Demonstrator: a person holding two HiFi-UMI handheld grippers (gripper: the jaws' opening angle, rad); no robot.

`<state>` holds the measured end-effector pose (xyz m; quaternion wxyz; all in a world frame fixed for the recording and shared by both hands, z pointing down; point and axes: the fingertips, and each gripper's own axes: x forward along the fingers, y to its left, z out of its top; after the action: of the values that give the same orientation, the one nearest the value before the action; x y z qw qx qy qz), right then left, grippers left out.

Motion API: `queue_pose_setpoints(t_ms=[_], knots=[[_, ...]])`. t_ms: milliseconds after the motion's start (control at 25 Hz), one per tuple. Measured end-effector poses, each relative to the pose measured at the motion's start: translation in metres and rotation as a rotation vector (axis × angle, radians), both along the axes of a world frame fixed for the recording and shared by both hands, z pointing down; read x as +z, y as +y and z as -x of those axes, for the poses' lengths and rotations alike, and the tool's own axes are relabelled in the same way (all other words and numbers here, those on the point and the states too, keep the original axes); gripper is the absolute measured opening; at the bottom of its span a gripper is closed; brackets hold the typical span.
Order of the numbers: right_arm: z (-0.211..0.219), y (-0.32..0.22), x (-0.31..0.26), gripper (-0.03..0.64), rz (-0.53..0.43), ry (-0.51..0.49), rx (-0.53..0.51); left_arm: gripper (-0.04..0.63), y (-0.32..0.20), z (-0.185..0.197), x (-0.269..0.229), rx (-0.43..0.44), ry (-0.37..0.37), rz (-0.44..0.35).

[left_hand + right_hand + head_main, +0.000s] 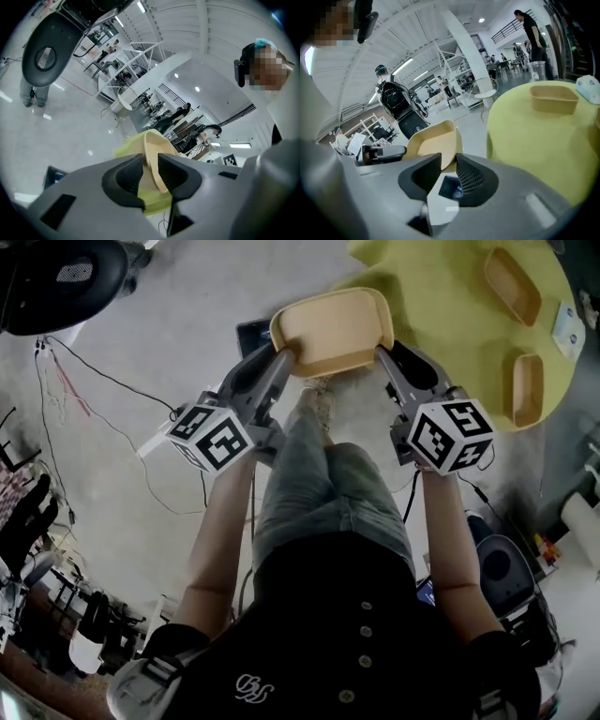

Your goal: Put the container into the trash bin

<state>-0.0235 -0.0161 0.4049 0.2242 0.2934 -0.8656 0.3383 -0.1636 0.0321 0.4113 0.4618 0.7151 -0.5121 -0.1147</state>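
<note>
Right now we are holding the container (333,329) in the air at twelve o'clock of the head view, above the bare floor (169,381) and clear of the yellow table (441,296) lying at one to two o'clock, where another tan tub (513,285) is sitting. The left gripper (283,354) is biting the container's rim at its eight o'clock corner, and the right gripper (382,352) is biting it at its four o'clock corner. Each gripper view is showing the thin tan wall running down between the dark pads, so both pairs of tongs are clamped on the container, neither standing empty. We are judging this to be the carry to the trash bin, which is not plainly showing. A grey rounded thing (506,573) at four o'clock may be it, but we cannot tell from this angle. To do this well, we are wanting both hands travelling as one, the gap between them unchanging, so the soft wall is neither stretching nor buckling out of a pinch. We are also wanting the container level and both grips firm until it is hanging right over the bin's mouth, then both pairs of tongs letting go together.
</note>
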Motion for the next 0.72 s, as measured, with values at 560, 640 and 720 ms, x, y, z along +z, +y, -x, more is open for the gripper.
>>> queue_pose_setpoints(t_ms=[560,640,720], knots=[[0.074,0.049,0.075,0.099,0.146,0.009,-0.185,0.103,0.036,0.078,0.046,-0.146,-0.096,0.035],[0.074,0.051,0.084,0.104,0.158,0.017,-0.203,0.103,0.037,0.079,0.056,-0.142,-0.121,0.046],[0.074,0.053,0.093,0.106,0.169,0.025,-0.214,0.103,0.040,0.078,0.066,-0.129,-0.144,0.061]])
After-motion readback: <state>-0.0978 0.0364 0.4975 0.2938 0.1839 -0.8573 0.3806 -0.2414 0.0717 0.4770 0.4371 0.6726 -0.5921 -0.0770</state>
